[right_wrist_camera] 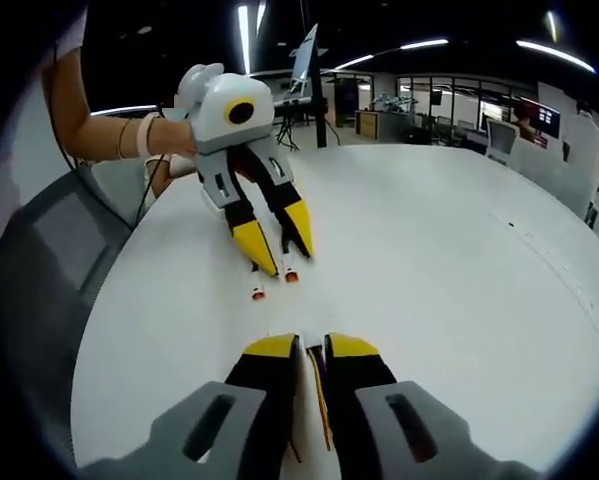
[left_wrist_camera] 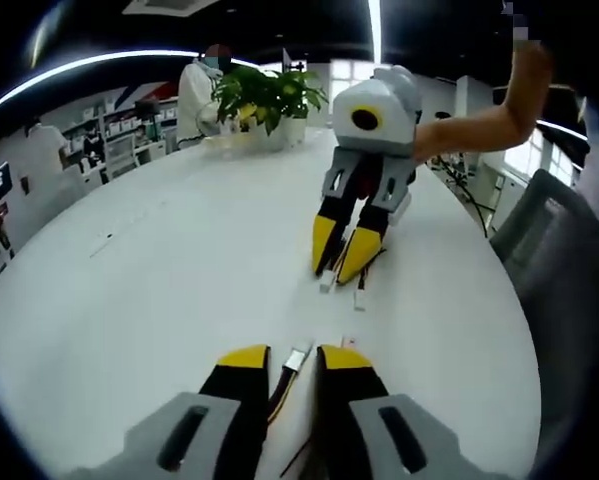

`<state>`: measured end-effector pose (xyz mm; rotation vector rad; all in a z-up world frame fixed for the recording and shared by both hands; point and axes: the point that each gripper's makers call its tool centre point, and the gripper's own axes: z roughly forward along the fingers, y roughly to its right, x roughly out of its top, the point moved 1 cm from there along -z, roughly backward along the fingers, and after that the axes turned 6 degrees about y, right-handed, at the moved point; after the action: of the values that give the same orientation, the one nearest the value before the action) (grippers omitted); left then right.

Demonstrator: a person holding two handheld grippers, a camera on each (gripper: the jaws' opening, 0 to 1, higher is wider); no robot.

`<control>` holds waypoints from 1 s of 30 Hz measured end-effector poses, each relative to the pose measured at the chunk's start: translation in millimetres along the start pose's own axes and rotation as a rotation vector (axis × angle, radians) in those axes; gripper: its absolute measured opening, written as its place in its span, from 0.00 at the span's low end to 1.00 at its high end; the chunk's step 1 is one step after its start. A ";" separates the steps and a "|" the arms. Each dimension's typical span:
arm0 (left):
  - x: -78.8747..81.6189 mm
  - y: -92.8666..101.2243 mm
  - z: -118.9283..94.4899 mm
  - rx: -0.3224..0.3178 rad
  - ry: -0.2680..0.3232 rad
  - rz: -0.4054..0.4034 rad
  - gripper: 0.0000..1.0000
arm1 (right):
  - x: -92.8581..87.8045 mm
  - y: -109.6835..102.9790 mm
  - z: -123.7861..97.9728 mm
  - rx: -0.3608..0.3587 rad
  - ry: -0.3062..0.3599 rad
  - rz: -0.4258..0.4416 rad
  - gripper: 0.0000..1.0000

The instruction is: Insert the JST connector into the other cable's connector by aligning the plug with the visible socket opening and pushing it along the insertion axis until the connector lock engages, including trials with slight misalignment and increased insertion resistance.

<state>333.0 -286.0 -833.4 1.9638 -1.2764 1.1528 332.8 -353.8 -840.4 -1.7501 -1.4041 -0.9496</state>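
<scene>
Now we pinch one connector in the left gripper, its mate in the right gripper, well apart above the table; next, alignment.

Connector details too small, gripper-hidden

I am looking low along each gripper's yellow-tipped jaws across the round white table; the two views are facing each other closely, sharing the tabletop strip between them.
</scene>
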 end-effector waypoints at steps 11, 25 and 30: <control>-2.3 0.4 1.1 -0.017 0.003 0.019 0.10 | -2.2 0.4 -0.7 0.007 -0.008 -0.005 0.05; -3.6 -0.8 2.0 -0.046 0.025 0.101 0.00 | -2.3 1.2 1.1 0.015 -0.001 -0.011 0.05; -3.8 4.5 2.4 -0.072 0.023 0.116 0.00 | -2.5 2.0 1.7 0.014 -0.008 -0.029 0.05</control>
<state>329.0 -288.0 -838.1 1.8410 -1.4158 1.1635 334.5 -353.8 -843.5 -1.7293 -1.4413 -0.9477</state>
